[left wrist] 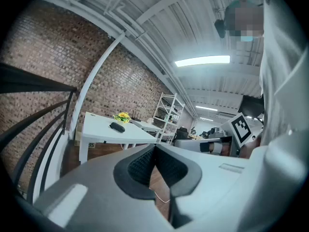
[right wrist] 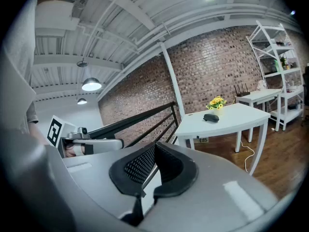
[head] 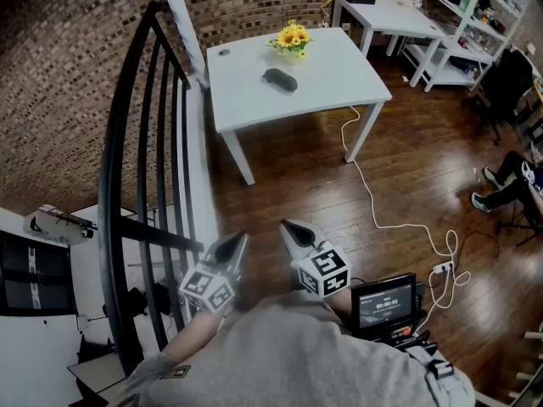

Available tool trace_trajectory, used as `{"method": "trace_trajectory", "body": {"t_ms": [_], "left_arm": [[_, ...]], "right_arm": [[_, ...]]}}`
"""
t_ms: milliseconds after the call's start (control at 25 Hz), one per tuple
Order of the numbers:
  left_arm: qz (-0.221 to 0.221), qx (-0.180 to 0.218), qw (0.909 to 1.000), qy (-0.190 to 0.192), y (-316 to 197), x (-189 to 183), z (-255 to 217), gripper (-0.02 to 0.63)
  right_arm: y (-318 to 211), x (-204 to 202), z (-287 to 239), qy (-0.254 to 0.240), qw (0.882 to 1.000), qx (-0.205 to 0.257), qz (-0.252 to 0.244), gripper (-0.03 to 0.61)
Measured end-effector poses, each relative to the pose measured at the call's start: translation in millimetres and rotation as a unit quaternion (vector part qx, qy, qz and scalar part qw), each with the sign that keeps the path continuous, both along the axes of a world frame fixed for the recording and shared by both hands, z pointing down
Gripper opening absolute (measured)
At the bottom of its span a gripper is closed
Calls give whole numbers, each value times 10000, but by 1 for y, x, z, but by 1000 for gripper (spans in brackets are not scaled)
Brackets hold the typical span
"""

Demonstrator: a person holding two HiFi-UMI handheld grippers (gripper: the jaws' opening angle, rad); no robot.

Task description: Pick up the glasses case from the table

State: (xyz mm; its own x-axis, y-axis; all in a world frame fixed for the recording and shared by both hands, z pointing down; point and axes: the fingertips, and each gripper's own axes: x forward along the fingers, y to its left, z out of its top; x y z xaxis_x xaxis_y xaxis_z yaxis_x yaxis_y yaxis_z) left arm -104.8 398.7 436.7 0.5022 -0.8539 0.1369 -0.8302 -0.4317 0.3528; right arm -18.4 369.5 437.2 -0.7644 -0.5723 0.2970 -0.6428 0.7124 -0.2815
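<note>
The dark oval glasses case lies on the white table far ahead, next to a small bunch of yellow flowers. It shows small in the left gripper view and in the right gripper view. Both grippers are held close to the person's body, well away from the table. My left gripper is shut with nothing in it, its pads together. My right gripper is shut and empty too.
A black stair railing runs along the left between me and the table. A white cable trails over the wood floor to a power strip. A second white table and white shelves stand at the back right.
</note>
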Motion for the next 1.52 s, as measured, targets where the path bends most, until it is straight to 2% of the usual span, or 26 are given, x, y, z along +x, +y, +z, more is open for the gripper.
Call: {"method": "trace_trajectory", "body": {"t_ms": [320, 520, 720, 880, 1080, 1280, 1520], "left_arm": [[-176, -24, 9998, -68, -100, 40, -8, -2], [-179, -86, 9996, -177, -153, 51, -1, -2], [-168, -247, 9992, -249, -192, 60, 1, -2], [-91, -222, 9993, -284, -230, 52, 1, -2], [23, -162, 9996, -246, -286, 24, 3, -2], [285, -51, 9993, -225, -339, 8, 21, -2], [610, -45, 9978, -265, -408, -24, 22, -2]], "right_arm": [[-95, 46, 3, -65, 10000, -1, -37, 12], [-154, 60, 5, -182, 9998, -41, 34, 14], [-189, 71, 9, -242, 9995, -158, 89, 14], [-220, 66, 14, -220, 9994, -210, 172, 12], [-268, 43, 18, -129, 9993, -190, 305, 12], [-319, 32, 30, 13, 9985, -127, 533, 14], [-382, 2, 25, 201, 9966, -113, 786, 14]]}}
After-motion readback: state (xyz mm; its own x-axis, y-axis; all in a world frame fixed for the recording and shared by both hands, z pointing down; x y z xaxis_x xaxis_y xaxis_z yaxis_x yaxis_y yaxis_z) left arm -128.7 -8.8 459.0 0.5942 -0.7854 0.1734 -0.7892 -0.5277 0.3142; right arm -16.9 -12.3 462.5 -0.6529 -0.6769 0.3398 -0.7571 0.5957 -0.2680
